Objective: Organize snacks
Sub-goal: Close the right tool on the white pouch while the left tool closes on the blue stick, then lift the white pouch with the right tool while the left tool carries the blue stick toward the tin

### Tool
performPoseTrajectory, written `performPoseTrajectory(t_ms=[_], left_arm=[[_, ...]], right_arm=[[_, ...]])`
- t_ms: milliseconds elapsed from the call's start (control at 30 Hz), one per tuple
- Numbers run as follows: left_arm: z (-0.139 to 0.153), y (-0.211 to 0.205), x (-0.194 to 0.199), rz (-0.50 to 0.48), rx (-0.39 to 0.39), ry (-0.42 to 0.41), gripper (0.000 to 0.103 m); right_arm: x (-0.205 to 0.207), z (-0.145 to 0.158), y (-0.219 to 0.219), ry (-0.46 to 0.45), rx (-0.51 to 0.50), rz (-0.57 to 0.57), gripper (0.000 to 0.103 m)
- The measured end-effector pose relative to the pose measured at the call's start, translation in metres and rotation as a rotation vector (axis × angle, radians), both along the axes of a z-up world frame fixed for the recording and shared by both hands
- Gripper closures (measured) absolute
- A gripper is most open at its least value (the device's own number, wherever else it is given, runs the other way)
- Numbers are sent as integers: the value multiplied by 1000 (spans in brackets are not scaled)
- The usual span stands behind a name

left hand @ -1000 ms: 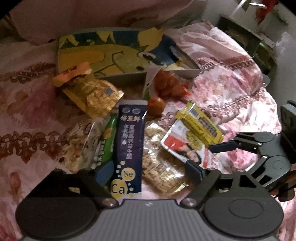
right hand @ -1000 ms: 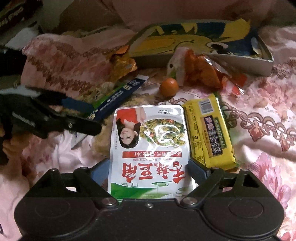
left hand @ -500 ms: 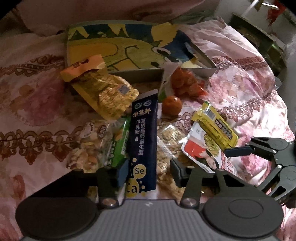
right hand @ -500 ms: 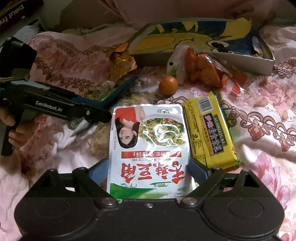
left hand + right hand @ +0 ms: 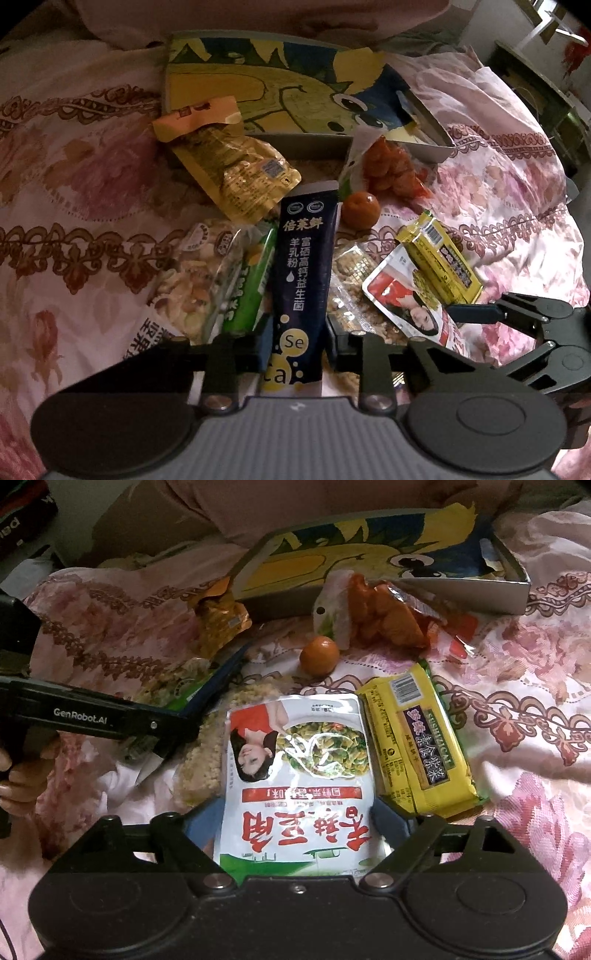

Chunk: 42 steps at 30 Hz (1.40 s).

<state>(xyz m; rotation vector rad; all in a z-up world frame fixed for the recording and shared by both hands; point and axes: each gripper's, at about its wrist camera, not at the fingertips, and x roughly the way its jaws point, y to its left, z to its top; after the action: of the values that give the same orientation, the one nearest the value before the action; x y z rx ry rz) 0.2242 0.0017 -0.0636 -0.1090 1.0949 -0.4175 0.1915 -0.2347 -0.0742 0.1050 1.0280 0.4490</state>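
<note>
Snacks lie scattered on a pink floral bedspread. My left gripper point(image 5: 298, 343) is shut on the near end of a dark blue stick packet point(image 5: 306, 266), its pads pressing both long sides. In the right wrist view the left gripper point(image 5: 177, 731) comes in from the left with that packet point(image 5: 221, 679) seen edge-on. My right gripper point(image 5: 295, 823) straddles the near end of a white and red pouch point(image 5: 295, 760). Its jaws are closing, with the pouch lying flat between the pads. A shallow cartoon-printed box point(image 5: 314, 147) sits behind the pile.
Beside the white pouch lie a yellow pack point(image 5: 417, 746), a small orange fruit point(image 5: 319, 654) and an orange snack bag point(image 5: 388, 616). An orange-topped pouch point(image 5: 236, 173), a nut bag point(image 5: 188, 280), a green pack point(image 5: 247, 291) and a clear crumbly pack point(image 5: 351, 280) flank the blue packet. A hand point(image 5: 14, 775) holds the left gripper.
The left jaws have closed from wide apart onto the dark blue packet, and the left gripper rolled slightly. The right gripper has stayed over the white pouch.
</note>
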Motion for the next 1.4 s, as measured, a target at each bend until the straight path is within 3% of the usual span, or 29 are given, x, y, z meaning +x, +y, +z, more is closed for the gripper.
performPoseTrajectory(t_ms=[433, 867, 1100, 1167, 1400], left_arm=[[3, 0, -7, -2, -35, 8, 73], [9, 3, -14, -10, -141, 17, 74], [15, 4, -16, -8, -173, -10, 74], [16, 4, -16, -4, -174, -10, 74], [16, 3, -18, -4, -165, -16, 74]], right_arm=[[-4, 6, -6, -19, 7, -51, 41], [-1, 8, -37, 75, 204, -205, 47], [-10, 19, -27, 3, 129, -172, 53], [-13, 21, -19, -24, 74, -140, 52], [-8, 7, -12, 14, 24, -125, 25]])
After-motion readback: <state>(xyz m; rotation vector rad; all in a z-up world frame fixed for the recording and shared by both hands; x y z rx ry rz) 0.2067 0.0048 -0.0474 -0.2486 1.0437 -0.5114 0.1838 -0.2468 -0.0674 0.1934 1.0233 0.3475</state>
